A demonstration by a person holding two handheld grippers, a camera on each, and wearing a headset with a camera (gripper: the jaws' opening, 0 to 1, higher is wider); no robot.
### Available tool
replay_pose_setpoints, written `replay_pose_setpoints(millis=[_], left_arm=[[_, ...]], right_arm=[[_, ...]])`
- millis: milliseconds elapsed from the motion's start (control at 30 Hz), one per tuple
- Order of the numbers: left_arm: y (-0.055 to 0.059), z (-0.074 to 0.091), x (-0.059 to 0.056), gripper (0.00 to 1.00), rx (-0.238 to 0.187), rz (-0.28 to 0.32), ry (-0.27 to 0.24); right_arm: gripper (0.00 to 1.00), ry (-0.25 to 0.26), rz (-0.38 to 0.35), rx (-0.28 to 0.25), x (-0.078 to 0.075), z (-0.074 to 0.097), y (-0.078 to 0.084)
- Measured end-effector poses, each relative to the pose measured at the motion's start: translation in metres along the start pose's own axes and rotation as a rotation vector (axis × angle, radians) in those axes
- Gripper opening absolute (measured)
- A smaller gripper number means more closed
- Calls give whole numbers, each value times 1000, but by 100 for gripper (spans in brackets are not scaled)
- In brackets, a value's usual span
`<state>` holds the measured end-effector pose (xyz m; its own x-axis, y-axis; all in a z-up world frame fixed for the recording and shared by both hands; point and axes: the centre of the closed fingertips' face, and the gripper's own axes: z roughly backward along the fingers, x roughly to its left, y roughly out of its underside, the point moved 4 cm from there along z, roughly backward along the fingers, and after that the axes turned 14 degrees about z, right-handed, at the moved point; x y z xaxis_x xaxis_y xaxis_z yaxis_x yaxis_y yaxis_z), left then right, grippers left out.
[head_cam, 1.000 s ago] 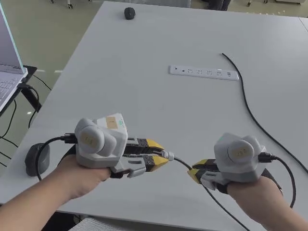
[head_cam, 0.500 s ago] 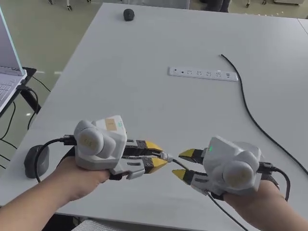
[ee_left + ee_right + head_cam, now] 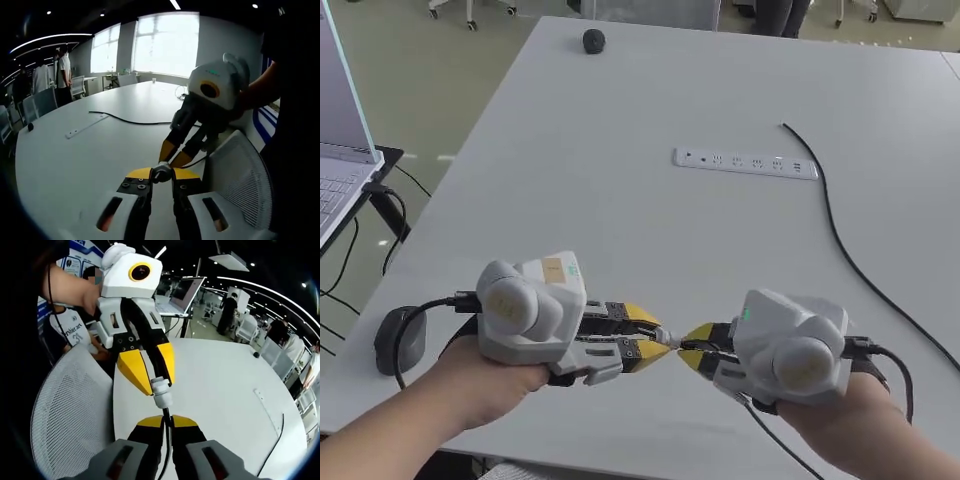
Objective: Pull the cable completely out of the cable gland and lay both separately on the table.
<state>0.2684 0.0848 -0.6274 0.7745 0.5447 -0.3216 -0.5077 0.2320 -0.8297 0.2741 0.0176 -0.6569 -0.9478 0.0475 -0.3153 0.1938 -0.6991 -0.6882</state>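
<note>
- Head view: left tool (image 3: 658, 345) clamped on the gland (image 3: 666, 338); right tool (image 3: 692, 352) meets it tip to tip, closed on the cable (image 3: 770, 435) just beside the gland; the loose cable trails under the right hand; both held above the near edge of the bench (image 3: 620, 200), judged so the hands can draw apart along the cable's line; gland not yet free, nothing laid down; bench white and matte; power strip (image 3: 745, 163) and black cord (image 3: 840, 240) lie well apart from the work; laptop (image 3: 340, 150) off to the left.
- Left gripper view: gland (image 3: 161, 172) pinched between the yellow tips; right tool (image 3: 176, 154) faces in, almost touching; mesh chair (image 3: 240, 180) below; large windows, people standing far off.
- Right gripper view: cable (image 3: 167, 430) runs up between the closed jaws into the white gland (image 3: 161, 390); a grip this close is judged to give a short, straight pull; open office beyond.
</note>
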Motion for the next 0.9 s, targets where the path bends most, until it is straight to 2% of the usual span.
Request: replay_pose_setpoints(millis=[67,267,467,667,900], left_arm=[[0,0,0,15,0,-1,0],[-2,1,0,15,-10,3,-5],[-3,4,1,15,-19,5,-10],[-1,7,0,15,-25,12,-15],[1,5,-4,15,-24,14,-5]], right_arm=[[0,-2,2,0,0,0,0],[0,7,-53,8,-1,0,3],[0,13,-115,26,-1,-1,18],[0,9,-192,63,6,1,40],[0,4,-266,90,11,1,53]])
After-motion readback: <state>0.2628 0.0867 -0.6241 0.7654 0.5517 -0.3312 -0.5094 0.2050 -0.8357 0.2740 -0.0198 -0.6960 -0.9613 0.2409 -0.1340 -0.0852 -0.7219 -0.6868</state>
